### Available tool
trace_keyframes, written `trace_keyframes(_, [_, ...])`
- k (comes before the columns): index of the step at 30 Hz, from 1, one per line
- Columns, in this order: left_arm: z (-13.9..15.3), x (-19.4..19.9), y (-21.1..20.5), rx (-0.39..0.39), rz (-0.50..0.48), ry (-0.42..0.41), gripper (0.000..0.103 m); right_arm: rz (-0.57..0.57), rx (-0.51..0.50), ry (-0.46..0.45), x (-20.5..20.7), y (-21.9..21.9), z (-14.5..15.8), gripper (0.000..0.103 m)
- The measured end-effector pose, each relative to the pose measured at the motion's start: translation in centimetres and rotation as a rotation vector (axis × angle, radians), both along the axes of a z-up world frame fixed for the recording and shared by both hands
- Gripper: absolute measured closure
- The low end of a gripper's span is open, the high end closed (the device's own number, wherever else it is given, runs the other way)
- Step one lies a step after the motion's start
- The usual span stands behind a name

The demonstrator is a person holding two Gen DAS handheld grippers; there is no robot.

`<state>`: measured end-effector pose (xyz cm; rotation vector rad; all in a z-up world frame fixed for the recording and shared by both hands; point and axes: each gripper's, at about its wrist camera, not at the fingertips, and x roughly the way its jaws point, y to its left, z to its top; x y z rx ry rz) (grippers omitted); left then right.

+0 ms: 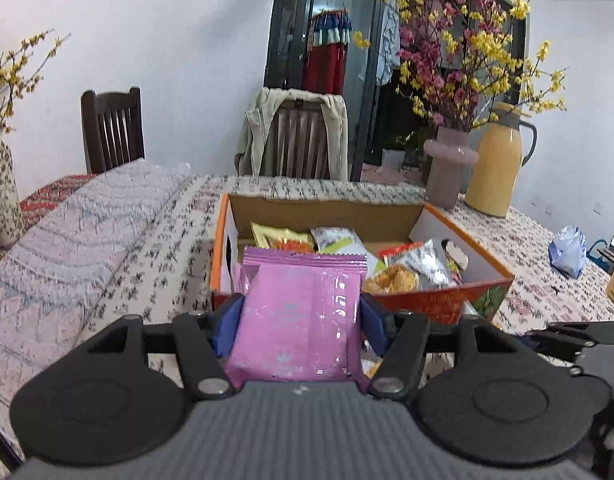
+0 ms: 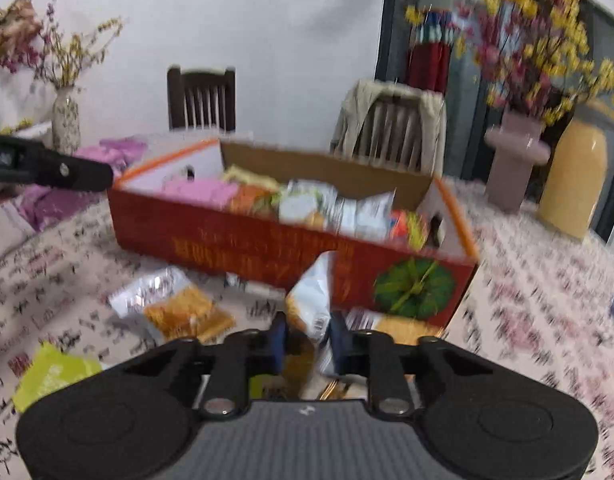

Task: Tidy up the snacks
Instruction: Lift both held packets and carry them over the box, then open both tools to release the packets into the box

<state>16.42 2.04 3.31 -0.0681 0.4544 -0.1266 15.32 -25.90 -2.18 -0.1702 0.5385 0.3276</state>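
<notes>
The left gripper (image 1: 301, 322) clasps a pink packet (image 1: 299, 316), the box (image 1: 447, 304) just beyond it; the right gripper (image 2: 307, 334) pinches a silver packet (image 2: 313, 300) near the box's front wall.

Box lettering (image 2: 267, 248) blurred, unreadable

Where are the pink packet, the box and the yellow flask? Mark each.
pink packet (image 1: 299, 320), left wrist view, middle of wrapper
box (image 2: 247, 236), right wrist view, red front wall
yellow flask (image 1: 493, 168), left wrist view, body
</notes>
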Motion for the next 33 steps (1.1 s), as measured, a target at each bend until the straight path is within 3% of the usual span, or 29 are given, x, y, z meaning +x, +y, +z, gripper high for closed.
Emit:
trace_keyframes(6, [1.8,1.8,-0.8,0.003,0.005,-0.043,0.040,-0.020,0.096,-0.141,-0.3,-1.8,4.1,0.085])
trace_keyframes(11, [3.3,5.7,-2.3,-0.001,0.031,-0.068,0.040,-0.064,0.155,-0.220,3.4,-2.3,6.7,0.085])
trace_keyframes(17, [1.1,11.2,-2.4,-0.040,0.116,-0.036,0.039,-0.109,0.256,-0.171,10.4,-2.6,4.6,0.082])
trace_keyframes(18, [0.2,11.7,-2.3,-0.043,0.129,-0.034,0.034,-0.123,0.289,-0.159,11.0,-3.2,3.8,0.082])
trace_keyframes(19, [-0.4,12.1,-2.1,-0.038,0.131,-0.029,0.029,-0.133,0.310,-0.135,11.5,-3.6,2.9,0.068])
trace_keyframes(20, [-0.8,12.4,-2.1,-0.025,0.133,-0.016,0.020,-0.155,0.309,-0.099,12.0,-3.9,2.5,0.044])
trace_keyframes(21, [-0.9,12.3,-2.0,-0.024,0.137,-0.017,0.010,-0.179,0.310,-0.082,12.2,-4.2,2.4,0.032])
trace_keyframes(22, [-0.9,12.0,-1.8,-0.032,0.146,-0.031,0.003,-0.186,0.322,-0.094,12.1,-4.3,2.4,0.010])
trace_keyframes(23, [-0.9,11.6,-1.6,-0.040,0.165,-0.053,0.000,-0.192,0.331,-0.116,11.7,-4.4,2.6,0.000])
trace_keyframes(33, [-1.2,11.2,-0.8,-0.065,0.228,-0.047,0.000,-0.174,0.301,-0.154,9.9,-3.8,2.8,0.000])
